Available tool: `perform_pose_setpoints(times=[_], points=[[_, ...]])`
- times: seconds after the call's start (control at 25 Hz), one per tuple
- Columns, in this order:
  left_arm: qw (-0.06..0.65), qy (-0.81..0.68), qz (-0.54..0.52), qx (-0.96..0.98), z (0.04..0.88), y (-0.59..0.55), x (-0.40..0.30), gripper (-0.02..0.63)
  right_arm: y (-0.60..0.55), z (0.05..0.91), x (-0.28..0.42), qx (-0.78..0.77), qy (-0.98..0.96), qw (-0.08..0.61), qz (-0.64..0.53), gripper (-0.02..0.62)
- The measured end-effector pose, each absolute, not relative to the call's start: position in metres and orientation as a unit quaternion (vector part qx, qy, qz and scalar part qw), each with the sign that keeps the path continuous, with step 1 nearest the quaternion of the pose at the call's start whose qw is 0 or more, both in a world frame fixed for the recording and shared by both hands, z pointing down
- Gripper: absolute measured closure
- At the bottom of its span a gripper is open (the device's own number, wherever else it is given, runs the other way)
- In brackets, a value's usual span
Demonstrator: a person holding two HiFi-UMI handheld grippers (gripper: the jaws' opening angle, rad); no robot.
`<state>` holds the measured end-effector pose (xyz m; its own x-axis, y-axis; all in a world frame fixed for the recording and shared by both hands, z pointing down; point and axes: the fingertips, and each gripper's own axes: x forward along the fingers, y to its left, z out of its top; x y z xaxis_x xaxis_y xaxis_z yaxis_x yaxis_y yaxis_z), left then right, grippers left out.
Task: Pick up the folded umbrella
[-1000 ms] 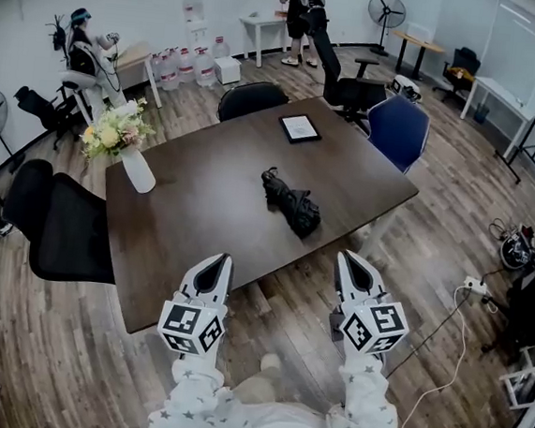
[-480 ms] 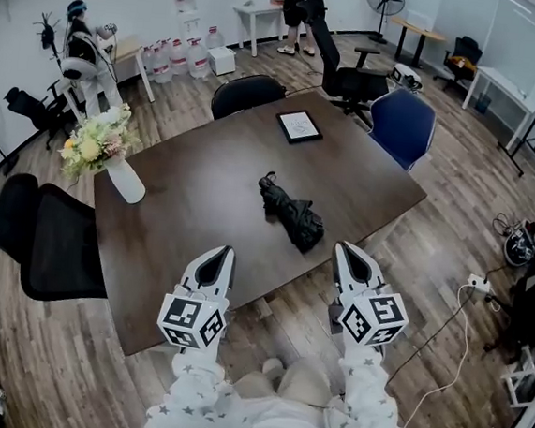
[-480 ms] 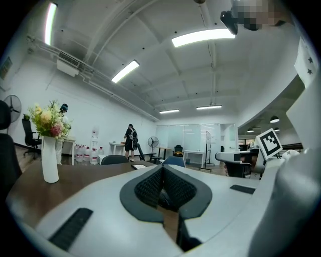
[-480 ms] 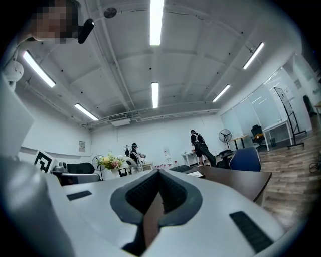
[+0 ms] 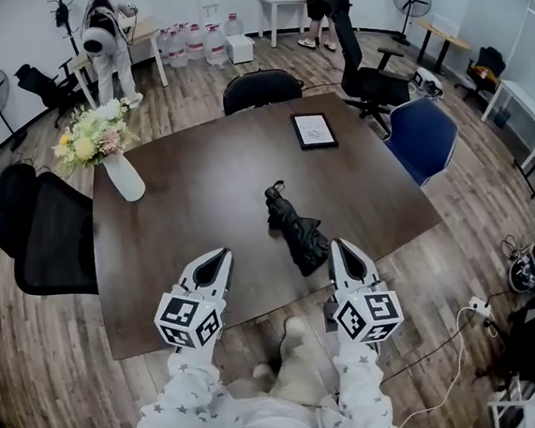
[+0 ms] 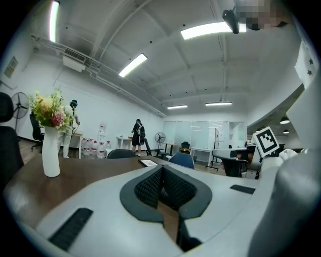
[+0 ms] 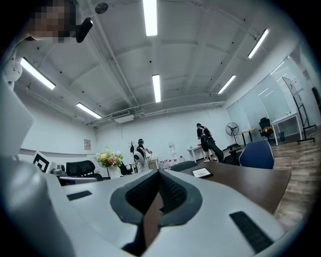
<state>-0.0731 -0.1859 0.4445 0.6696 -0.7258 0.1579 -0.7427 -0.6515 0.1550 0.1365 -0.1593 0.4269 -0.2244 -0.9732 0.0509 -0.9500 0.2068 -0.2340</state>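
Observation:
The folded black umbrella [image 5: 296, 228] lies on the dark wooden table [image 5: 203, 202], right of its middle, with its strap end pointing away from me. My right gripper [image 5: 339, 249] is shut and empty, just right of the umbrella's near end, over the table's front edge. My left gripper [image 5: 217, 255] is also shut and empty, above the front edge well to the left of the umbrella. In the left gripper view the jaws [image 6: 161, 169] meet with nothing between them. The right gripper [image 7: 158, 174] looks the same in its own view. Neither gripper view shows the umbrella.
A white vase of flowers [image 5: 119, 172] stands at the table's left, and a tablet [image 5: 314, 130] lies at the far side. A black chair [image 5: 44, 234] is at the left, another black chair [image 5: 261, 87] is beyond the table, and a blue chair [image 5: 422, 139] is at the right. People stand at the room's far side.
Both grippers have moved forward from the floor side to over the table's front edge. The right one now sits beside the umbrella's near end. Both stayed shut.

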Motion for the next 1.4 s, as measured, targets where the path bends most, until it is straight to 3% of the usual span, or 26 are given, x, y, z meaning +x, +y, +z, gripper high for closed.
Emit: perform_pose_setpoints(times=[0.48, 1.12, 1.2, 1.28, 1.4], points=[[0.156, -0.476, 0.044, 0.864, 0.471, -0.273, -0.037, 0.581, -0.291, 0.450, 0.163, -0.537, 0.831, 0.002, -0.145, 0.574], [0.227, -0.529, 0.066, 0.815, 0.527, -0.295, -0.031, 0.580, -0.345, 0.549, 0.108, -0.376, 0.866, -0.166, -0.285, 0.571], [0.234, -0.525, 0.069, 0.815, 0.531, -0.297, -0.033, 0.580, -0.344, 0.558, 0.100, -0.363, 0.863, -0.187, -0.298, 0.540], [0.240, -0.520, 0.073, 0.817, 0.534, -0.298, -0.033, 0.580, -0.343, 0.566, 0.094, -0.356, 0.856, -0.210, -0.310, 0.457], [0.251, -0.512, 0.080, 0.817, 0.541, -0.298, -0.033, 0.580, -0.340, 0.582, 0.088, -0.349, 0.843, -0.252, -0.322, 0.414]])
